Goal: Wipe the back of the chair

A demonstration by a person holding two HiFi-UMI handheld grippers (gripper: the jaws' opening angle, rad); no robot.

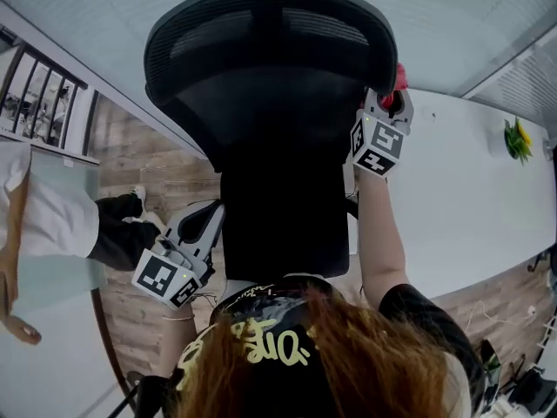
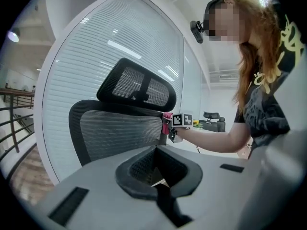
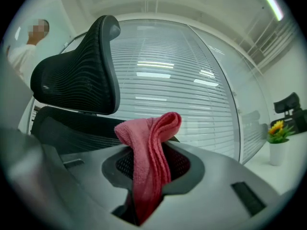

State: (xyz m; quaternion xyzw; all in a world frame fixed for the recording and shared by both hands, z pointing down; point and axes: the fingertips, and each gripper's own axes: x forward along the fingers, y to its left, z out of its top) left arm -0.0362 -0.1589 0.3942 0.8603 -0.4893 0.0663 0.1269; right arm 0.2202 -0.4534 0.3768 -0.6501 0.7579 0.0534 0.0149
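- Black mesh chair [image 1: 270, 138] stood directly in front of the person, its back facing them and the headrest [image 1: 261, 24] above the backrest.
- Right gripper [image 1: 392, 90] was raised to the upper right edge of the backrest, just below the headrest.
- Its jaws were closed tight on a pink cloth [image 3: 148, 162]. A folded bunch stood up above the jaws and the rest trailed down through them.
- In the left gripper view the cloth [image 2: 166, 123] lay against the side rim of the backrest mesh.
- Left gripper [image 1: 204, 220] was held low at the chair's left side, near the lower part of the back, pointing up toward the backrest.
- Its jaws were together with nothing between them, and they touched no part of the chair.
- The person's right forearm [image 1: 383, 233] was stretched forward and up along the chair's right side.
- White table [image 1: 461, 190] lay beyond the chair to the right, with a small potted plant with yellow flowers [image 1: 518, 138] near its far end.
- Slatted blinds behind glass [image 3: 192, 80] ran behind the chair.
- A second person in a white top [image 1: 48, 220] stood at the left on the wood floor [image 1: 130, 155], well apart from the chair.
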